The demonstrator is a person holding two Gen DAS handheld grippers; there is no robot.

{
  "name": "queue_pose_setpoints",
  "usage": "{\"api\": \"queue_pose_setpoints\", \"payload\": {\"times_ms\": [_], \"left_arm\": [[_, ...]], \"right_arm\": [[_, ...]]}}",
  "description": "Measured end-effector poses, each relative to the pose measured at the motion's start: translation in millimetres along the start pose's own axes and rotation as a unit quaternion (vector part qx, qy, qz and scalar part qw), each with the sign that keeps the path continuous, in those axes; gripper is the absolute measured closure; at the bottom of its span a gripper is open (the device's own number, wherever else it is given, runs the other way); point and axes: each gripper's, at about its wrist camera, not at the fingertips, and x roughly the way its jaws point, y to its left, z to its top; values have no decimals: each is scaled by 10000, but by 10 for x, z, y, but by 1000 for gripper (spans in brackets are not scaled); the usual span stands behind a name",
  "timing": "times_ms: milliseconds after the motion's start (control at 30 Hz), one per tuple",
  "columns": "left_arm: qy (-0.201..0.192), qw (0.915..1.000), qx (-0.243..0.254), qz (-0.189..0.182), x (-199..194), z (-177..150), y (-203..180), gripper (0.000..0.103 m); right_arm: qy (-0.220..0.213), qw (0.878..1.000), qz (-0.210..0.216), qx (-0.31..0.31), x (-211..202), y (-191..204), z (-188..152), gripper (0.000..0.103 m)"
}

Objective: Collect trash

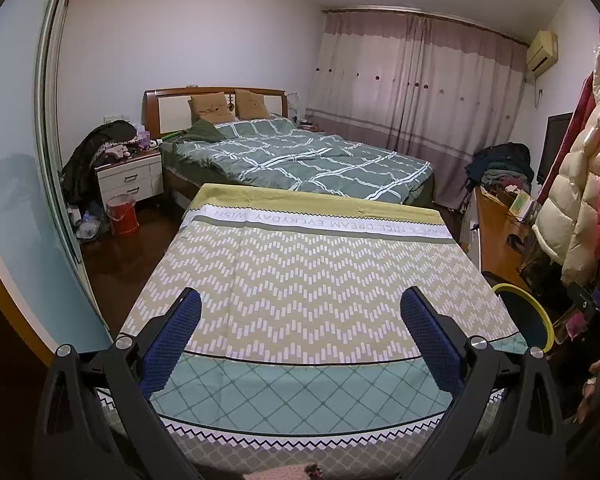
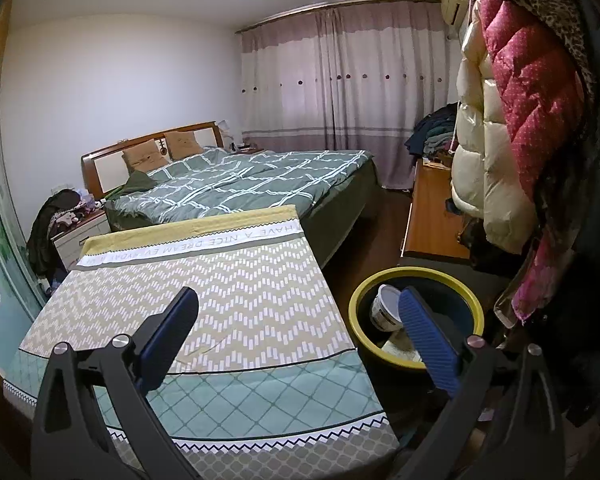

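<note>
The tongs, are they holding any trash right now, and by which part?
No. The left tongs and right tongs both stand open with nothing between them. A white cup lies in the yellow-rimmed bin.

The right gripper (image 2: pixel 298 304), black-armed with blue ribbed pads, stands wide open and empty above a table under a zigzag-patterned cloth (image 2: pixel 236 300). Just beside the table sits a yellow-rimmed dark bin (image 2: pixel 470 344) holding a white paper cup (image 2: pixel 384 312).

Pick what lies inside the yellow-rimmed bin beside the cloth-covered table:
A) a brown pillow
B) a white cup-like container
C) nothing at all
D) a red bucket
B: the right wrist view shows a white cup-like container tipped inside the yellow-rimmed bin, next to the cloth-covered table.
</note>
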Motion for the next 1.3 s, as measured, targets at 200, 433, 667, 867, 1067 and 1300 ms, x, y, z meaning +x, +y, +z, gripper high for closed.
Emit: {"api": "queue_pose_setpoints", "payload": {"times_ms": [200, 433, 667, 867, 1067, 1300], "left_arm": [[120, 9999, 113, 3, 84, -34, -109, 5], [143, 9997, 178, -3, 134, -41, -193, 5], [118, 9997, 227, 24, 122, -36, -229, 5], [141, 9996, 254, 11, 133, -49, -250, 5], [165, 9995, 265, -1, 147, -59, -258, 5], [217, 9994, 281, -12, 183, -87, -266, 5]], "right_arm": [[25, 10000, -28, 10, 15, -5, -3, 7], [57, 9999, -24, 80, 35, -54, -6, 7], [60, 9999, -22, 83, 40, -61, -5, 7], [85, 9999, -16, 90, 53, -78, -17, 7], [104, 9999, -26, 96, 70, -70, -38, 7], [124, 9999, -37, 110, 86, -70, -55, 7]]}}
